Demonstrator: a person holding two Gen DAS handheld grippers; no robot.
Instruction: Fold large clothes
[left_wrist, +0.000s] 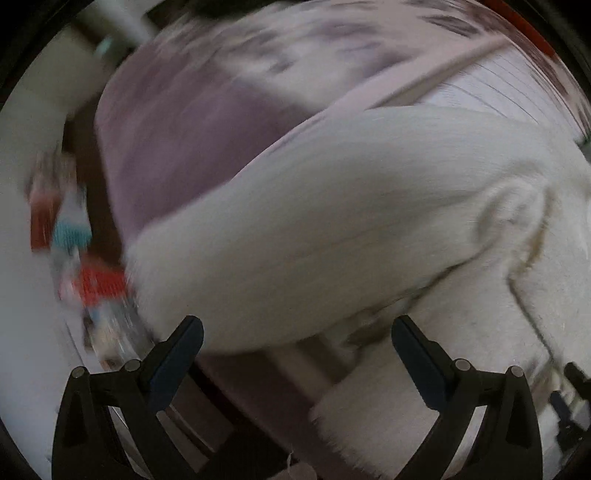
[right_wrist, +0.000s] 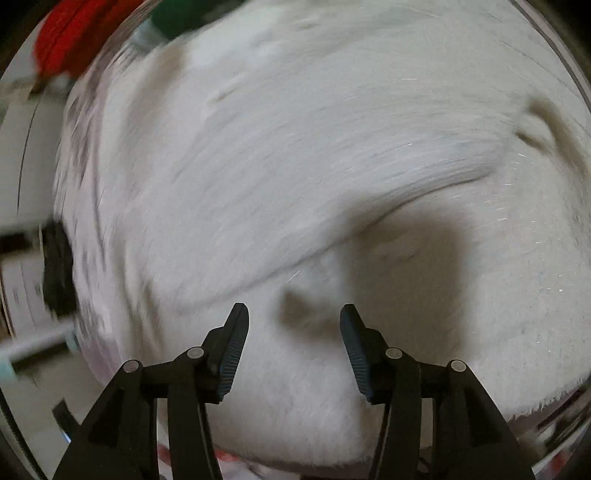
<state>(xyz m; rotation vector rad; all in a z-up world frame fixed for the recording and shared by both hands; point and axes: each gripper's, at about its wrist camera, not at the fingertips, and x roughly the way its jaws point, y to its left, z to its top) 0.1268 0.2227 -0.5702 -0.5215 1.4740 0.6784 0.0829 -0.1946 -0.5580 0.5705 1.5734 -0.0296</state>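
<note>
A large fluffy white garment (left_wrist: 332, 221) lies folded over on a mauve bedcover (left_wrist: 177, 140), blurred by motion. In the left wrist view my left gripper (left_wrist: 297, 328) hangs above the garment's lower edge, its fingers spread wide with nothing between them. The same white garment (right_wrist: 295, 147) fills the right wrist view, with a soft crease across its middle. My right gripper (right_wrist: 293, 314) hovers just over it, jaws partly apart, no cloth pinched between the pads. The other gripper (left_wrist: 569, 398) shows at the left wrist view's right edge.
Red and blue items (left_wrist: 74, 258) lie blurred on the floor at the left of the bed. A red object (right_wrist: 74, 33) and a dark green one (right_wrist: 184, 14) sit beyond the garment's far edge. A dark object (right_wrist: 57, 273) lies at the left.
</note>
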